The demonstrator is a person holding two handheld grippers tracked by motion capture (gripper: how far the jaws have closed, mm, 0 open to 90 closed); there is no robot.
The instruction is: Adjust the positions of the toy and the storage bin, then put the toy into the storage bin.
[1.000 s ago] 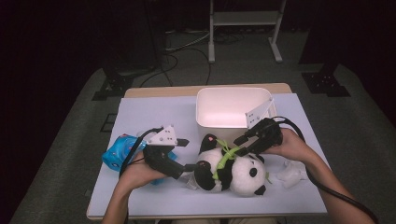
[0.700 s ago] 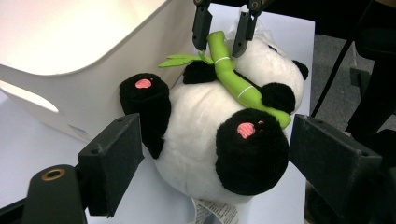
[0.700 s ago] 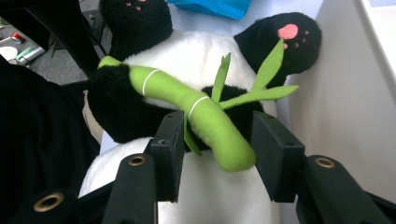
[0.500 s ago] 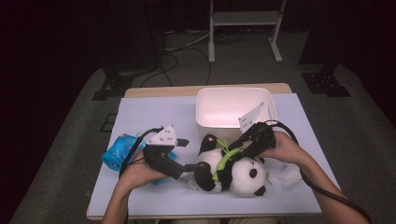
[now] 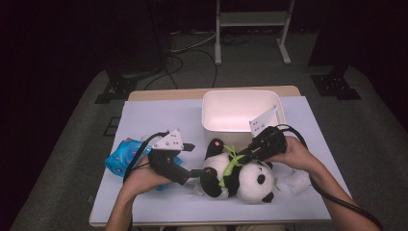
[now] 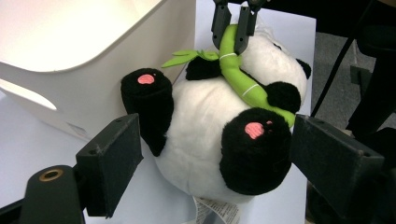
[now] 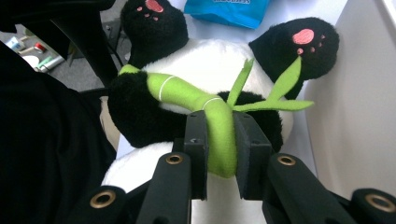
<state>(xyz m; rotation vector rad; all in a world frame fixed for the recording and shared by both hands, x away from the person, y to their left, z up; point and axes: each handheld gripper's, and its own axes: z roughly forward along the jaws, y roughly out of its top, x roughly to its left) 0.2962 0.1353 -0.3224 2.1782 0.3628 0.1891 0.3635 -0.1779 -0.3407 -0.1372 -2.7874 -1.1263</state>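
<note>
Black-and-white plush panda point(image 5: 240, 175) on its back, green bamboo stalk point(image 7: 217, 130) across chest

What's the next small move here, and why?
Probably lift the right gripper a little toward the white bin. Its jaws have just been closing and now pinch the green bamboo stalk of the panda plush. The left gripper stands open around the panda's feet, so nothing holds it down.
</note>
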